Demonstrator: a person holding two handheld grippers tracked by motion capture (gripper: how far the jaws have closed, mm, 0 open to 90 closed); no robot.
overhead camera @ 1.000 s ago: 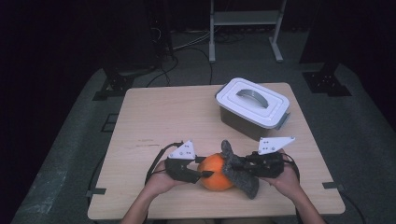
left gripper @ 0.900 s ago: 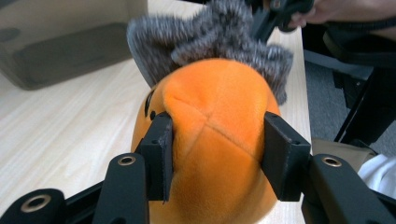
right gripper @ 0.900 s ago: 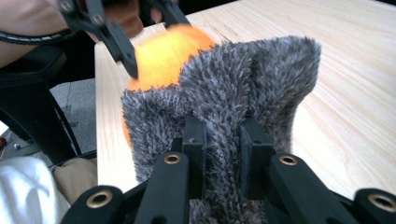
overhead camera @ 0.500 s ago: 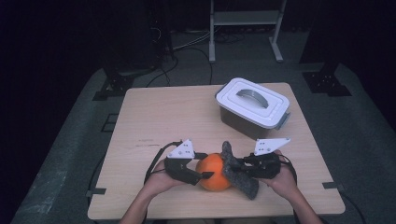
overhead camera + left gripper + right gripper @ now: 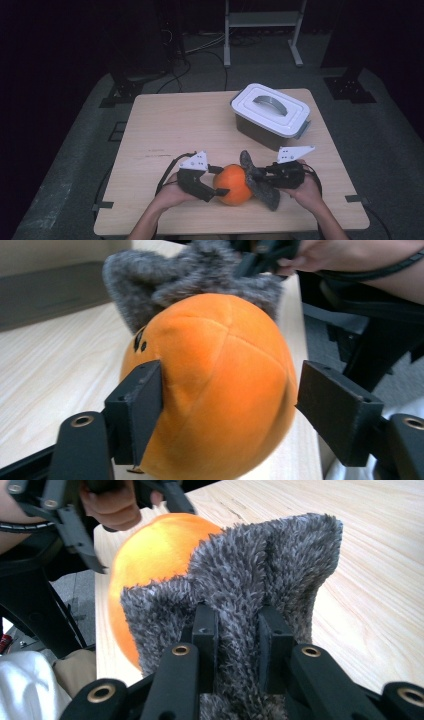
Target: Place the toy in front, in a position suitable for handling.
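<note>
My left claw (image 5: 223,182) brackets the orange ball (image 5: 234,184) near the surface's (image 5: 165,130) front edge, one jaw touching, the other just off. My right claw (image 5: 257,176) pinches its grey fur (image 5: 264,187). Behind, the white box (image 5: 272,116) sits lidded, contents hidden.

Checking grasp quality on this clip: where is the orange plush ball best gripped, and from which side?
Across its round middle, from the person's left, as the left gripper does. The orange plush ball bulges evenly there, and the grey furry piece, pinched by the right gripper, covers its far side.
</note>
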